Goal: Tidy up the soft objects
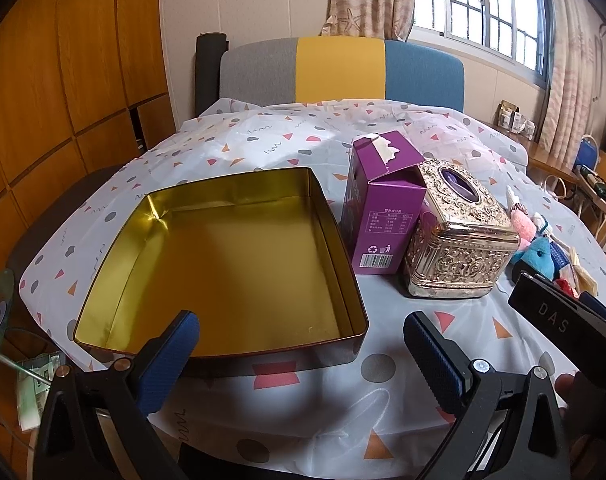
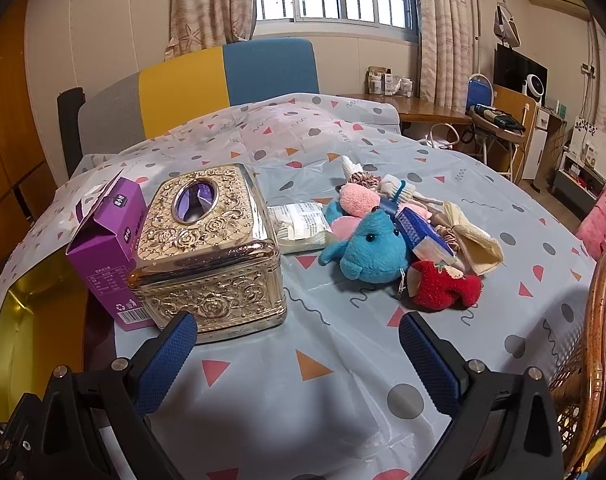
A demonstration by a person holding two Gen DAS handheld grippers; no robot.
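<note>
Item 1: soft-toy pile (image 2: pixel 403 236) — blue plush (image 2: pixel 373 254), red plush (image 2: pixel 443 286), pink bits; on tablecloth (image 2: pixel 303 360), ahead & slightly rt of right gripper (image 2: pixel 299 356). Pile runs far-left to near-right. R gripper nearer; wide open, empty.

Item 2: gold tin (image 1: pixel 223 264), empty, just ahead-left of left gripper (image 1: pixel 303 352); L also wide open, empty.

Item 3: purple carton (image 1: pixel 377 216), barcode + recycle mark; other print too small to read. "DAS" on R gripper body.

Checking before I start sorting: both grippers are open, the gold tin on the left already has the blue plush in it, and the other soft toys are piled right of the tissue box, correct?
Not quite. The left wrist view shows the gold tin empty; the blue plush lies in the pile right of the tissue box. Both the left gripper and right gripper are open.
</note>
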